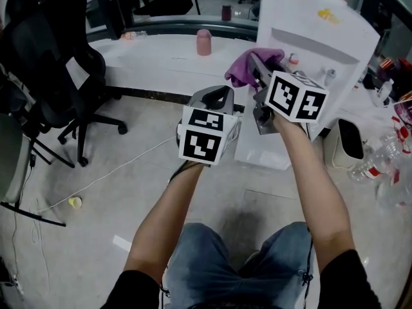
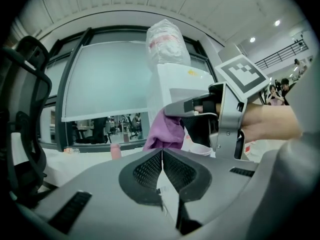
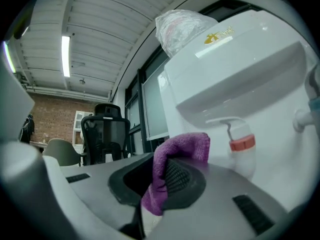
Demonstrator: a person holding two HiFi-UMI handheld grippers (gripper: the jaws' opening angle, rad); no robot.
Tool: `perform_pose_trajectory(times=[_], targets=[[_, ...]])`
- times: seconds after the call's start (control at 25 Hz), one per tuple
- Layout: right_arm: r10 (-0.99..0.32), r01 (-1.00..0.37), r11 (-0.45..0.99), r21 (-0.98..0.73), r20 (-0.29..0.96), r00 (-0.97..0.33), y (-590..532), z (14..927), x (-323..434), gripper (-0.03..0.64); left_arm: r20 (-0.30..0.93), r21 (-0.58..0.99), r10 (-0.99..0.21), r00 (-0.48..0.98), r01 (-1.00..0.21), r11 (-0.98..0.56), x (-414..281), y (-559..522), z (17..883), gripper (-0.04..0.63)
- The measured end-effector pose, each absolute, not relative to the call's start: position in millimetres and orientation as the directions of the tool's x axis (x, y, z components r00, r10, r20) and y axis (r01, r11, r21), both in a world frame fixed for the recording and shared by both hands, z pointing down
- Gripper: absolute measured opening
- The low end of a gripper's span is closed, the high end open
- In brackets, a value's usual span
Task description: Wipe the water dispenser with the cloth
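Cloth between right tongs

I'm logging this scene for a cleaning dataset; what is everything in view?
white plastic water dispenser: one, white, upper right of the head view
purple terry cloth: one, purple, held before the dispenser
pink cup: one, pink, on the white ledge
black office chair: one, black, left, on the floor
clear plastic bottles: several, clear, far right
left tool: one, grey, jaws shut, empty
right tool: one, grey, shut on the cloth
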State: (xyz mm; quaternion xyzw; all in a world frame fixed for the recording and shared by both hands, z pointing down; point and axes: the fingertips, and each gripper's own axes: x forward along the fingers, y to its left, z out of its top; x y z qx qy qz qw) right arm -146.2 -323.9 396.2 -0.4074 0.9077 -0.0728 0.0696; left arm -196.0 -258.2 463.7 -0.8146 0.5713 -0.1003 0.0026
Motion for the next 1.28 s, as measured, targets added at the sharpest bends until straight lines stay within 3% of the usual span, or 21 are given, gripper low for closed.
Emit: perform_pose_trajectory(times=[1.28], targets=[[-0.724,-0.761,0.595,-0.259,0.238,-0.647,-323,625,-149,0.040,0.294,-0.044,-0.890,0.349,-0.925,-0.378,-188,-252,605,0.029]])
